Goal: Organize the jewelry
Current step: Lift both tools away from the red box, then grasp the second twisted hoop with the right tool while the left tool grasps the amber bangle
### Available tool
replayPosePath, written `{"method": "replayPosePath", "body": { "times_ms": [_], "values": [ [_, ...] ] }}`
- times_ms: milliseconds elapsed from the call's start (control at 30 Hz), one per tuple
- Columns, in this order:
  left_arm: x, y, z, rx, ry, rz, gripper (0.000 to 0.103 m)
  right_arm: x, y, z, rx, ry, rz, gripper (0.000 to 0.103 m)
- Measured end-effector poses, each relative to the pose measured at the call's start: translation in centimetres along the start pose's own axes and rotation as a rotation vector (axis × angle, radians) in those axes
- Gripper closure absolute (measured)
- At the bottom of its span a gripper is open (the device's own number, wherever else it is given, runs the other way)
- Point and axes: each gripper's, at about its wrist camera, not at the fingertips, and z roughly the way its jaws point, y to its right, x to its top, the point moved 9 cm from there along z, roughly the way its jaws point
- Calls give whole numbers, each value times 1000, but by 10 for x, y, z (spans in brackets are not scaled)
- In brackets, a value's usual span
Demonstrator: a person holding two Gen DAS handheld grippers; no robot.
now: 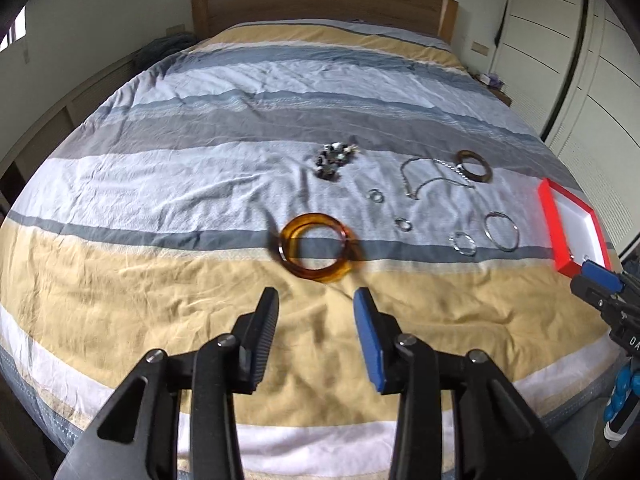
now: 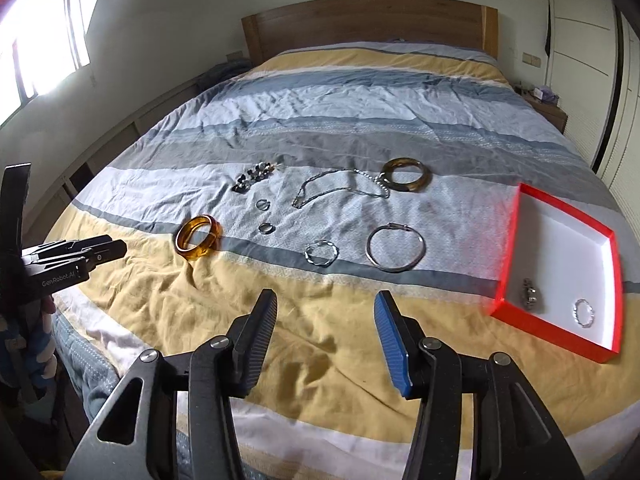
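Striped bedding (image 2: 320, 344) in yellow, grey and white covers the bed, and both tools hover over its near yellow band with jaws spread wide and nothing held. Just ahead of the left gripper (image 1: 316, 300) lies the amber bangle (image 1: 317, 251), with 2 small rings (image 1: 376, 196) and a chain necklace (image 1: 424, 178) farther off to its right. Ahead of the right gripper (image 2: 325, 305) sit a twisted silver hoop (image 2: 321, 253) and a silver bangle (image 2: 396, 249), while the red tray (image 2: 516, 248) to its right holds 2 pieces.
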Motion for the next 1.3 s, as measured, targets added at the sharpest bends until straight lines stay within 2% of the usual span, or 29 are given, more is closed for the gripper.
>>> {"method": "replayPosePath", "body": {
  "times_ms": [167, 333, 500, 667, 867, 967, 1033, 1300],
  "values": [
    [8, -27, 44, -4, -34, -66, 65, -1, -11, 64, 9, -71, -19, 48],
    [17, -33, 85, -6, -70, -73, 64, 0, -10, 113, 13, -117, -13, 48],
    [19, -30, 115, -13, -105, -56, 64, -1, -10, 144, 12, -145, -14, 48],
    [15, -28, 136, -5, -137, -36, 64, 0, -8, 162, 3, -153, -9, 48],
    [13, -24, 146, 23, -122, -7, 65, 7, -5, 174, -14, -145, -4, 49],
    [12, -24, 147, 23, -107, -11, 66, 10, -6, 179, -35, -142, -8, 56],
    [12, -24, 147, 26, -98, -11, 66, 11, -7, 181, -50, -144, -7, 65],
    [11, -22, 147, 55, -62, 3, 72, 11, -13, 183, -85, -128, -23, 66]
  ]
}}
